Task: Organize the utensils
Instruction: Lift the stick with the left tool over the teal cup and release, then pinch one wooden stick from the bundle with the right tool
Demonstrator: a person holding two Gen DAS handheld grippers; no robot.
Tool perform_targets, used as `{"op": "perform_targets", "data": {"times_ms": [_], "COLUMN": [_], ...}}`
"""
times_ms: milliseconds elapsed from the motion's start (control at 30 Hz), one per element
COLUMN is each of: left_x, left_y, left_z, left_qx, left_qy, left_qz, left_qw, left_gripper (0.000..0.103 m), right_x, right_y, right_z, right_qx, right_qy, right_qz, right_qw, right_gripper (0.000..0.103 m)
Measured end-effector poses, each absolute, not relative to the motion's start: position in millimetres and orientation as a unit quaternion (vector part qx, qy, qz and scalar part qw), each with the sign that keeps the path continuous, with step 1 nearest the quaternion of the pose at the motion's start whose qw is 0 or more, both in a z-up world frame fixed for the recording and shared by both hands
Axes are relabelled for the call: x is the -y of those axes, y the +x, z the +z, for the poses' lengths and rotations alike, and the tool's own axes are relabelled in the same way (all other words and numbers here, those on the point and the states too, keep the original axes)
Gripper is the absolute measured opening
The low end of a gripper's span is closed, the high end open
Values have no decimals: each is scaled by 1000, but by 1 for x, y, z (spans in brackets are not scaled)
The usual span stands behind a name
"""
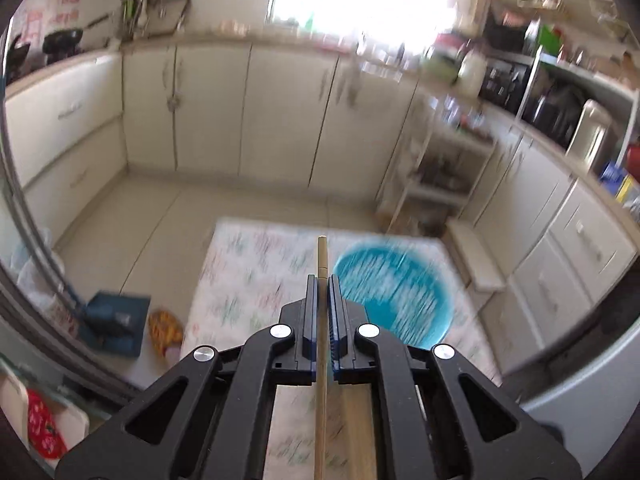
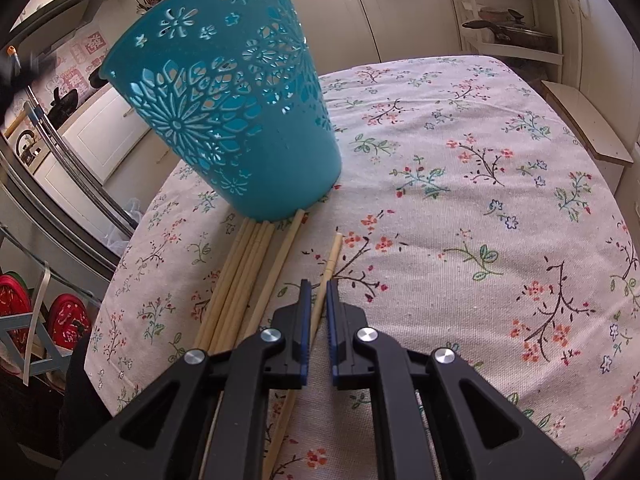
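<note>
Those bamboo chopsticks look feather-light, stiff and a bit slick, so I'd pinch one mid-shaft where it won't pivot; the left gripper (image 1: 322, 280) has its jaws clamped on one chopstick (image 1: 321, 256) up above the teal basket (image 1: 394, 292). The right gripper (image 2: 316, 286) has narrow jaws straddling another stick (image 2: 330, 264) lying on the table (image 2: 460, 184) beside the loose pile (image 2: 240, 276); a firm pinch isn't clear. No readable brands or labels anywhere.

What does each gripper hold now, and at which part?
The left gripper holds one chopstick near its end. The right gripper holds another chopstick, short of its tip.
</note>
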State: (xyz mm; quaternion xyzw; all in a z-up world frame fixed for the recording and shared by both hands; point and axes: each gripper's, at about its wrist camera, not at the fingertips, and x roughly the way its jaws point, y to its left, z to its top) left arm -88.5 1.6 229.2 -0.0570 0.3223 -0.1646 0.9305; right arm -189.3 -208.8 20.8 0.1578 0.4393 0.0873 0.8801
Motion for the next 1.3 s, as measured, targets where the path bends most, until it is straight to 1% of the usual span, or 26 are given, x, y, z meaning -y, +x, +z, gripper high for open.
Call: {"op": "perform_targets", "data": {"times_ms": [67,167,233,333,467,667,733,767,800,833,867,900,933,967,1033,1067,1133,1167,1233,1300], "left_x": [13,36,50,67,85,93,92,91,89,84,80,73,65,56,37,27,6,-2,-20,-39], "left_y": [-84,-82,-70,-51,-27,-18,-24,-26,-28,-31,-34,-38,-43,-49,-59,-65,-75,-78,-83,-84], "left_z": [252,271,275,265,228,179,172,169,167,166,166,169,171,174,176,174,164,158,140,112], "left_qx": [-271,-206,-180,-157,-172,-215,-219,-224,-229,-233,-234,-232,-228,-225,-223,-221,-228,-234,-256,-291], "left_qy": [-71,-90,-95,-92,-84,-61,-48,-37,-29,-25,-23,-25,-28,-31,-37,-43,-52,-55,-66,-77], "left_qz": [-178,-191,-179,-156,-137,-125,-125,-126,-125,-123,-118,-112,-107,-103,-95,-91,-76,-68,-53,-34], "left_qw": [943,955,963,971,972,967,967,966,965,964,965,966,967,968,969,970,969,968,963,953], "left_gripper": [5,5,5,5,5,5,6,7,12,23,29,40,49,52,60,62,70,71,75,75], "right_x": [210,213,215,218,221,222,221,220,218,217,215,214,213,212,206,202,193,191,197,212], "right_y": [-189,-191,-192,-191,-190,-190,-190,-191,-191,-192,-192,-193,-193,-194,-194,-195,-194,-195,-197,-201], "right_z": [20,19,19,18,18,18,19,20,21,22,23,23,23,24,24,24,25,26,27,32], "right_qx": [-438,-436,-435,-435,-436,-437,-436,-436,-436,-436,-436,-436,-436,-436,-436,-436,-435,-437,-445,-443], "right_qy": [159,161,164,170,177,177,174,170,164,159,155,150,144,136,105,84,52,41,56,107], "right_qz": [89,92,95,98,102,102,105,107,107,106,105,102,101,99,82,71,64,62,67,80], "right_qw": [880,881,880,879,877,876,877,877,878,879,880,881,883,884,890,893,897,897,891,886], "right_gripper": [8,8,8,8,8,8,11,14,16,17,18,19,19,19,13,7,7,7,7,7]}}
